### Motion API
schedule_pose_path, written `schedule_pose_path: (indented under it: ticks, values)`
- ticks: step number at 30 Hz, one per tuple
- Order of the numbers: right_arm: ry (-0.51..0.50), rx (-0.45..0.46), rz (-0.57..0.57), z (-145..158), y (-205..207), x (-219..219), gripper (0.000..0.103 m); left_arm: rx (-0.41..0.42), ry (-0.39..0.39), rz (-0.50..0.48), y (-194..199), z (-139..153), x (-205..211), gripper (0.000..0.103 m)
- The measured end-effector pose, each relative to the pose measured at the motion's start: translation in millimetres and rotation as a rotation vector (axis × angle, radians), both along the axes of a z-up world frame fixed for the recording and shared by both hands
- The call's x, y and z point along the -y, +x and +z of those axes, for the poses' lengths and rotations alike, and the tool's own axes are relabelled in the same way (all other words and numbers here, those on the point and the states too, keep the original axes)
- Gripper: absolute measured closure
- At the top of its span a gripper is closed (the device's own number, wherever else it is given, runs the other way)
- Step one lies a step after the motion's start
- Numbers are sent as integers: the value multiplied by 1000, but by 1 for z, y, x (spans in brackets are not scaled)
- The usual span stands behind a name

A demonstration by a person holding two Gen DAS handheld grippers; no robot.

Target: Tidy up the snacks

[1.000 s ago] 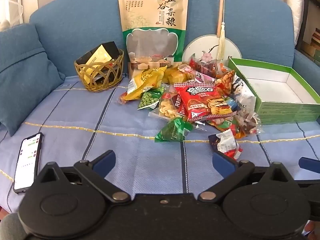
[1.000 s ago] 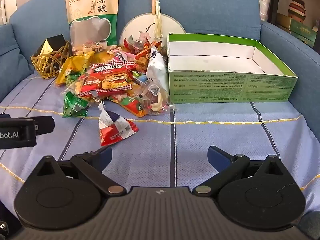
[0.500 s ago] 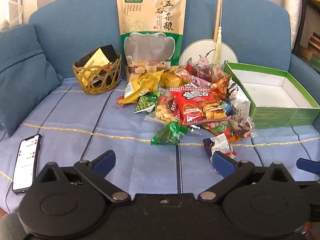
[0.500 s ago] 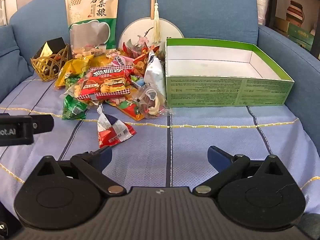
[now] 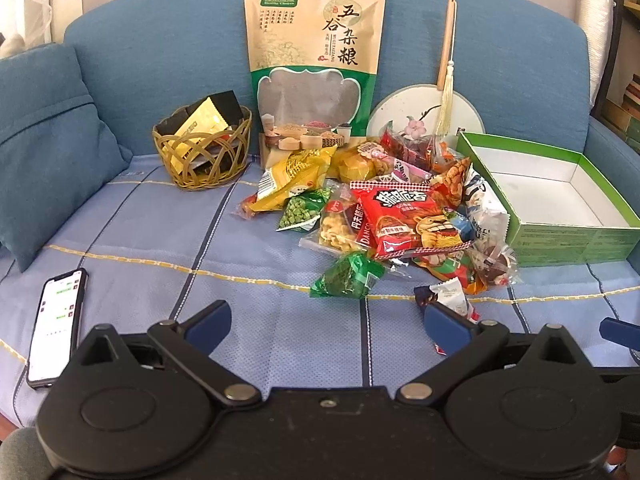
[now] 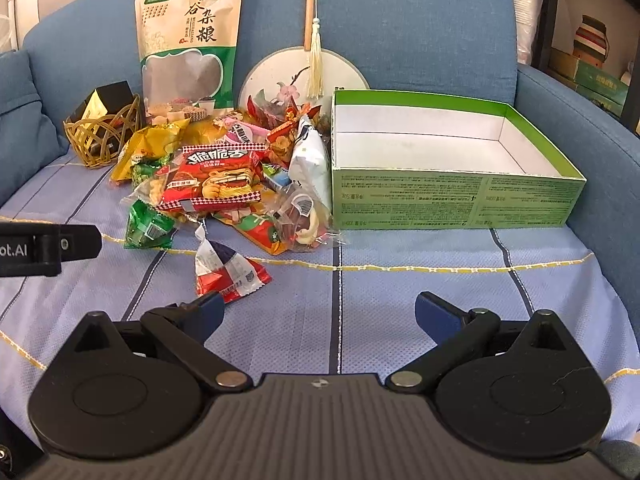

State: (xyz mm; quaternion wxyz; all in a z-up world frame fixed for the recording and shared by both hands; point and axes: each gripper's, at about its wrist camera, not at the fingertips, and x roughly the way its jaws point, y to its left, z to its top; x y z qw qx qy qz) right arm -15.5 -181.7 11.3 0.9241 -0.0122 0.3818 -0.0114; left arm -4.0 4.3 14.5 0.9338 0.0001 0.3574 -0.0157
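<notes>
A pile of snack packets lies on the blue sofa seat, topped by a red noodle packet, which also shows in the right wrist view. A green packet and a small red-white packet lie at its near edge. An empty green box stands to the right of the pile; it also shows in the left wrist view. My left gripper is open and empty, short of the pile. My right gripper is open and empty, near the red-white packet.
A tall grain bag and a round fan lean on the sofa back. A wicker basket holds dark and gold boxes at the left. A phone lies at the near left. A blue cushion sits far left.
Both grippers have drawn back and risen a little, so the pile and box look farther away. Nothing was picked up; both jaws stay open.
</notes>
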Motion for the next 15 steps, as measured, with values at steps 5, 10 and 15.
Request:
schedule_pose_path:
  ticks: [5, 10, 15]
  values:
    - [0, 4, 0, 0, -1, 0, 0, -5, 0, 3, 1, -2, 0, 0]
    - [-9, 6, 1, -1, 0, -1, 0, -15, -3, 11, 3, -4, -2, 0]
    - [-11, -4, -1, -3, 2, -1, 0, -25, -4, 18, 5, -6, -3, 0]
